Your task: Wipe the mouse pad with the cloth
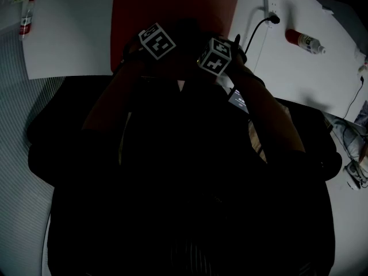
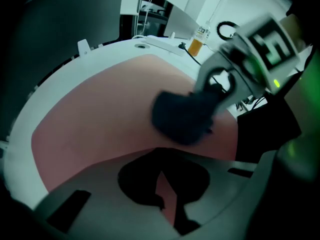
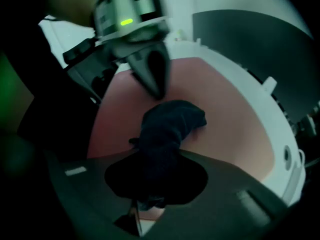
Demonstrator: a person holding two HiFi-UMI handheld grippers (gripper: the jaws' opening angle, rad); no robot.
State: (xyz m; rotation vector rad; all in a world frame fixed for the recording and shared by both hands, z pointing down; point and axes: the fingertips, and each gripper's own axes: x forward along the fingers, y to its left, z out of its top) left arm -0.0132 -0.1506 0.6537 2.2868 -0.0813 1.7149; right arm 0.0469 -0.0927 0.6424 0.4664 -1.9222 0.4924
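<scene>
Your right tongs (image 3: 142, 209) were clamped on the cloth (image 3: 172, 126), which lay straight ahead over the mouse pad (image 3: 230, 109) at the bench's (image 1: 69, 39) near edge, with your left tongs (image 2: 166, 200) together and empty just beyond.

The person wears a dark top (image 1: 190, 177) that reads almost black, and its sleeves end above the forearms. The left claw (image 3: 157, 86) has a pale grey, boxy housing with a small bar light (image 3: 126, 21) glowing green, and it tapers to dark, pointed jaws. Its white cube (image 1: 156, 41) bears black square markers on each visible face. The right claw (image 2: 206, 106) is likewise pale grey. It has a rounded, black-rimmed opening in its neck, a green lamp (image 2: 274, 83) on its side and a matching marker cube (image 1: 215, 56). From its own camera, each tool shows a flat grey mounting plate (image 2: 90, 184) with a dark, lobed cut-out.
</scene>
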